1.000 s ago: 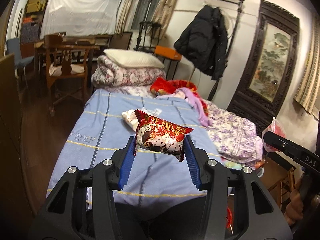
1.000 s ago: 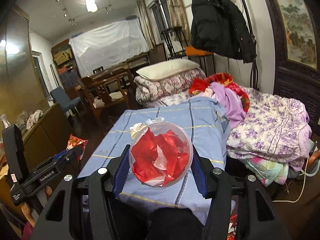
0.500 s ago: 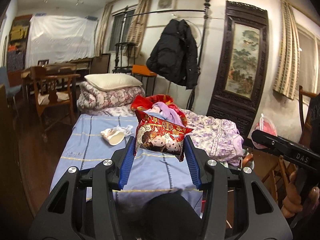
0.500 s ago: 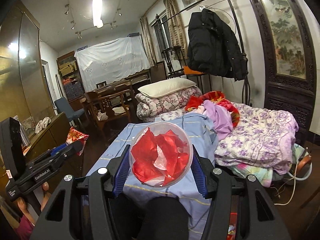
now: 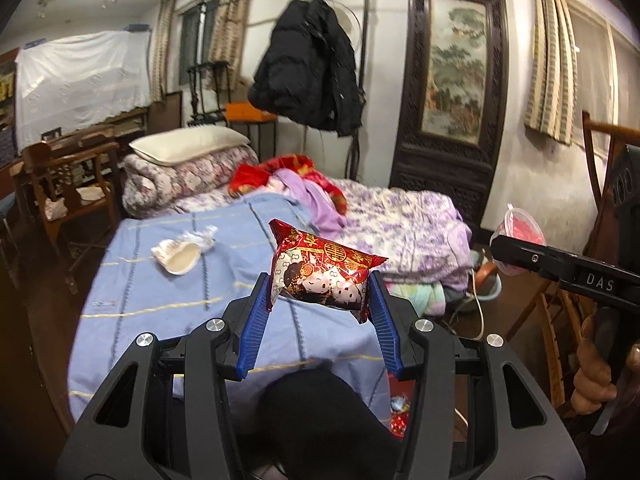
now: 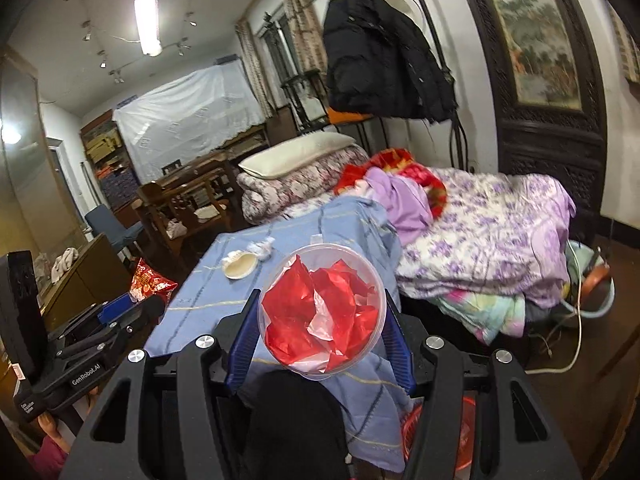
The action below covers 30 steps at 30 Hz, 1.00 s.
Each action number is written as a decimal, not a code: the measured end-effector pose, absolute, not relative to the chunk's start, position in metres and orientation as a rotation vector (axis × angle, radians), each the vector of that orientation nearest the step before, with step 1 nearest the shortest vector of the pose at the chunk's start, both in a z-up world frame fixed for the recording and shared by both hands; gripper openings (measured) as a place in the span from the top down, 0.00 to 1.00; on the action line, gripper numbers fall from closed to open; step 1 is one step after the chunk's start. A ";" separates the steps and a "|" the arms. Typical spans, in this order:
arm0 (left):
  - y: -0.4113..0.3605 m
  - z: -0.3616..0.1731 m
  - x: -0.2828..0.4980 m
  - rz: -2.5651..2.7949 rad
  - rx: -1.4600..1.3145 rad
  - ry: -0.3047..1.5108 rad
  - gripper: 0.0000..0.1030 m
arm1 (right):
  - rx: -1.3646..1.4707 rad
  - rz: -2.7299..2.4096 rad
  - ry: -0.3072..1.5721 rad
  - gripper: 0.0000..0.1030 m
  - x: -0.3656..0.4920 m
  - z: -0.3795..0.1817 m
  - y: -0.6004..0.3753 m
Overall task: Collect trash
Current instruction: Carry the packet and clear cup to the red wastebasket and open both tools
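The left tool (image 5: 320, 300) is clenched on a red snack packet (image 5: 320, 276), its blue fingers (image 5: 256, 320) pressing the two short ends so the packet hangs in the air above the foot of the bed (image 5: 160, 300). The right tool (image 6: 322, 316) is clenched on a clear plastic cup (image 6: 322, 308) stuffed with crumpled red and white wrappers (image 6: 316, 312), the mouth of the cup facing the camera.

Each tool shows in the other's view: the right one at three o'clock from the left wrist, the left one at nine o'clock from the right wrist.

The packet looks puffed and very light, with a glossy film that will likely slide or crumple under pressure; holding it at the crimped seams seems safest. The cup looks thin-walled and springy, so a hard squeeze could buckle it or pop it free, and tilting its mouth downward could spill the loose wrappers. Gripping across its widest part, as now, looks sensible.

More trash lies on the blue bedspread at about eleven o'clock of the packet: a shallow paper dish (image 5: 180, 258) touching a crumpled white wrapper (image 5: 200, 236). A red basket (image 6: 440, 436) shows low at five o'clock in the right wrist view, with bits of red scrap near it, probably the bin for this trash.
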<state>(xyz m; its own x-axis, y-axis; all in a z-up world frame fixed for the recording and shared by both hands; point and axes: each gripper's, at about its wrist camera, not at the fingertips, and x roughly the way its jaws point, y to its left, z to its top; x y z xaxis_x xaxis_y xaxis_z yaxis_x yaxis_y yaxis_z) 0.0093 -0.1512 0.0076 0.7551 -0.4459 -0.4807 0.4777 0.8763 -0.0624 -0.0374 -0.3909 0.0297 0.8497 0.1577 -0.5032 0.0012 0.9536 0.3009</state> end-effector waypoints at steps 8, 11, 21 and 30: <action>-0.193 -0.026 0.035 -0.571 0.111 0.604 0.53 | 0.371 0.013 0.641 0.45 -0.020 -0.016 -0.432; -0.211 -0.039 0.044 -0.597 0.132 0.639 0.53 | 0.397 -0.005 0.672 0.45 -0.016 -0.032 -0.445; -0.263 -0.077 0.065 -0.658 0.191 0.743 0.53 | 0.500 -0.069 0.832 0.45 0.002 -0.113 -0.493; -0.294 -0.102 0.072 -0.686 0.236 0.807 0.53 | 0.604 -0.111 0.963 0.40 0.012 -0.184 -0.522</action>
